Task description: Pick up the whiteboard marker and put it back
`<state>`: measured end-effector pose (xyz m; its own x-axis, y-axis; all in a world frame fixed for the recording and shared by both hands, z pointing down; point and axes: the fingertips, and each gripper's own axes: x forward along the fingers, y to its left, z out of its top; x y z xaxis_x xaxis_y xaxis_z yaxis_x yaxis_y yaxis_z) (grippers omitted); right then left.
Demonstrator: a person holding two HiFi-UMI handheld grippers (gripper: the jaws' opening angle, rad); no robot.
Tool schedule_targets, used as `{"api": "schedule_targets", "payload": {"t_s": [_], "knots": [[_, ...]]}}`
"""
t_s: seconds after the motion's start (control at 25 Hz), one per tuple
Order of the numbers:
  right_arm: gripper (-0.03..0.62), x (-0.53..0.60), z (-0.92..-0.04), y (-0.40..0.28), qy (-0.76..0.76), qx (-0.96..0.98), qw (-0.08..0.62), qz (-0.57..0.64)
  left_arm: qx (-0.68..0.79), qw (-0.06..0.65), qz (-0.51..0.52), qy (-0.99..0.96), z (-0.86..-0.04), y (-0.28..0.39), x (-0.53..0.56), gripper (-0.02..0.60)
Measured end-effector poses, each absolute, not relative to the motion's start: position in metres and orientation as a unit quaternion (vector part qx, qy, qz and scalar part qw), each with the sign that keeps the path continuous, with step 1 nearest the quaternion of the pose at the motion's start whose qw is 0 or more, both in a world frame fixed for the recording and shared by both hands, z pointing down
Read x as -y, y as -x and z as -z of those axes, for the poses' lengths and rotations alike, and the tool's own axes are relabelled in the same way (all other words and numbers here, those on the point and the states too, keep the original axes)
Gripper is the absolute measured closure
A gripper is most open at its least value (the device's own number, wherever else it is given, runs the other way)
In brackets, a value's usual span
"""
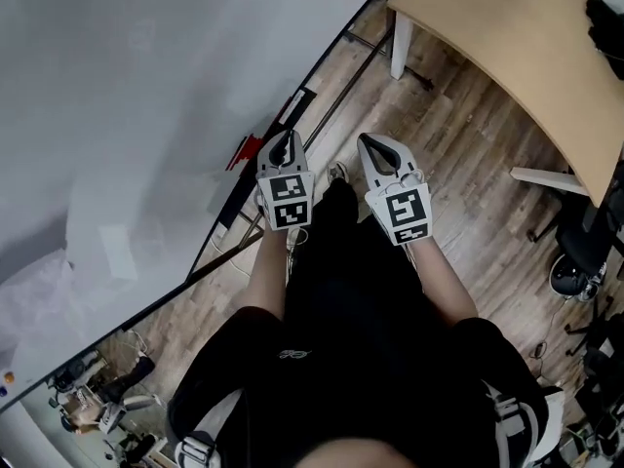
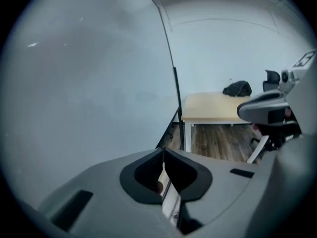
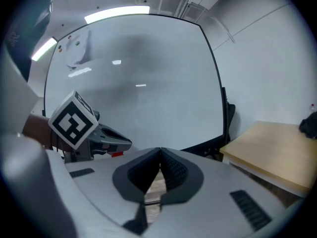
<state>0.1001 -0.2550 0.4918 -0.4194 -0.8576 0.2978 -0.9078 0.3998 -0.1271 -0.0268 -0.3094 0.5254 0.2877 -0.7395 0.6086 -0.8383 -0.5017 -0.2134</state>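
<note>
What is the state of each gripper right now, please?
Left gripper: closed, holding nothing.
Right gripper: closed, holding nothing.

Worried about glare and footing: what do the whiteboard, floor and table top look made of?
Whiteboard: smooth, glossy white panel; bright reflections show on it in the right gripper view.
Floor: wood-look planks with brown grain and seams; real wood or laminate, can't tell.
Table top: pale, matte wood-look board, probably laminate.

Our left tool (image 1: 286, 137) and right tool (image 1: 371, 142): white, w/ blk-&-white square markers (image 1: 291, 201); whiteboard (image 1: 146, 86) pale grey; worktop (image 1: 487, 37) tan; floor (image 1: 468, 169) brown planks.
</note>
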Motion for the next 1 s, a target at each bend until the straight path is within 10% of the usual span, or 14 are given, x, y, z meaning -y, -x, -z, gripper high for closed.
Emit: {"api": "schedule_targets", "payload": {"t_s": [1.0], "knots": [[0.592,0.161,-0.437,0.056,-0.373,0.923,0.091,-0.037,0.667,0.098,-0.126,-0.728,-0.442,0.152,0.137,0.575]]}}
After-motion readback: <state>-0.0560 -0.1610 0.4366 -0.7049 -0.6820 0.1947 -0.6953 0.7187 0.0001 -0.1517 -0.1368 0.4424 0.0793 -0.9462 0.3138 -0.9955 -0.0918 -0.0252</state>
